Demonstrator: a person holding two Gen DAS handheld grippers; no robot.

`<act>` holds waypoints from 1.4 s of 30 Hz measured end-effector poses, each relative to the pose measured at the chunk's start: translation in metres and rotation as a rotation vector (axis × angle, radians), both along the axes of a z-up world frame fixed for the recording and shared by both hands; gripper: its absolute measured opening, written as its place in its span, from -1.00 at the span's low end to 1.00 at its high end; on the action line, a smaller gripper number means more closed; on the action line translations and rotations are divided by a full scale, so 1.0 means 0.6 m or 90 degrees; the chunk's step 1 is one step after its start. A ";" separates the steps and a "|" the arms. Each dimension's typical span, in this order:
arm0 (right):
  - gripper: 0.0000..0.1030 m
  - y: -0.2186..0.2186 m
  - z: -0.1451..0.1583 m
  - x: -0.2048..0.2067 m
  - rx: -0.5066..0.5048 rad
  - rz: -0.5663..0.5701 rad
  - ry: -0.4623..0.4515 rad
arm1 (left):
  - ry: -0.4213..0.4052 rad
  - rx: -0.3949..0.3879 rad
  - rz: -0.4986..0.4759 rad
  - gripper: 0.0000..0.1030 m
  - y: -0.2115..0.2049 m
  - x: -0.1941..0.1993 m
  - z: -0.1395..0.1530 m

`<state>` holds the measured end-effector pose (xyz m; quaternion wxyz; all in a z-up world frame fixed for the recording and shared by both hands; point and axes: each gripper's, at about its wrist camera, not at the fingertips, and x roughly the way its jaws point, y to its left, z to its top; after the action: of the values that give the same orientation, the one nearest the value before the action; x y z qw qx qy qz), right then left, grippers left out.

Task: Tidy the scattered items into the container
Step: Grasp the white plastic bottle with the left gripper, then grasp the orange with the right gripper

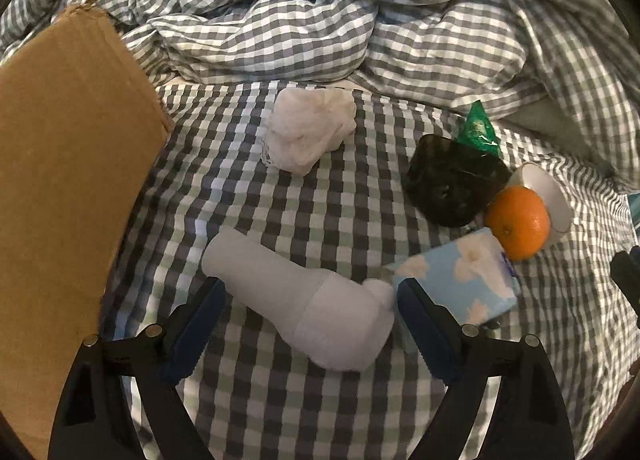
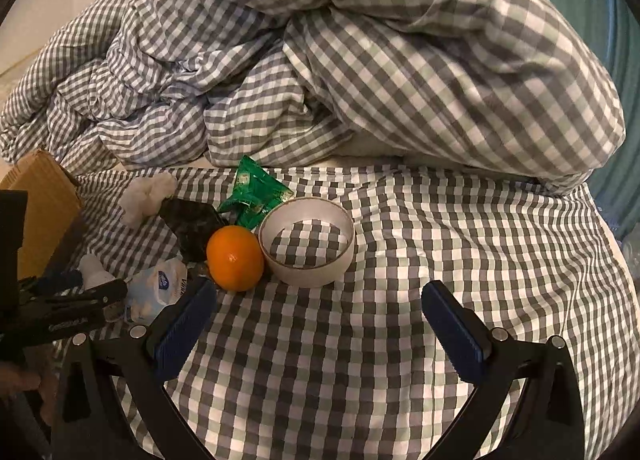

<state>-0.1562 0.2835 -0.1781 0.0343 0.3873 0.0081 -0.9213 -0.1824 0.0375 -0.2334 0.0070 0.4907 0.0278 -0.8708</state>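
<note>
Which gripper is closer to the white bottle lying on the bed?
Left. The left gripper straddles the white bottle, open jaws on either side. The right gripper hangs open over bare sheet, off to the bottle's right.

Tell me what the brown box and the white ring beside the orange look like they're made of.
Brown box: corrugated cardboard, matte, with a torn, ragged top corner. White ring: probably stiff card or plastic, smooth, thin-walled and bottomless, since the checked sheet shows through it.

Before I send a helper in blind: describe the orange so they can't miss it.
On the checked bedsheet, find the white ring. The orange touches its left side, in front of a dark object. It is the only round, bright orange thing there.
</note>
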 end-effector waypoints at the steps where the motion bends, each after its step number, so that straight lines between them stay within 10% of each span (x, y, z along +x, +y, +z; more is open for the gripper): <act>1: 0.99 0.001 -0.002 0.000 -0.001 -0.001 -0.001 | 0.000 -0.003 -0.004 0.74 -0.001 -0.003 -0.001; 5: 0.99 0.001 -0.009 -0.006 -0.009 -0.001 -0.006 | 0.005 0.004 -0.008 0.70 -0.010 -0.016 -0.011; 9: 0.99 -0.006 -0.012 -0.009 -0.008 0.004 -0.008 | 0.008 0.008 -0.020 0.24 -0.009 -0.020 -0.014; 28: 0.98 -0.045 -0.038 -0.085 -0.017 0.070 -0.033 | 0.061 -0.002 -0.031 0.22 -0.028 0.005 0.024; 42: 0.10 -0.103 -0.056 -0.094 -0.034 0.168 -0.082 | 0.073 -0.004 -0.031 0.22 -0.035 0.013 0.046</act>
<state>-0.2128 0.2217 -0.2115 0.1658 0.4401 0.0319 -0.8819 -0.1744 0.0162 -0.2057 -0.0142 0.4403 0.0138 -0.8976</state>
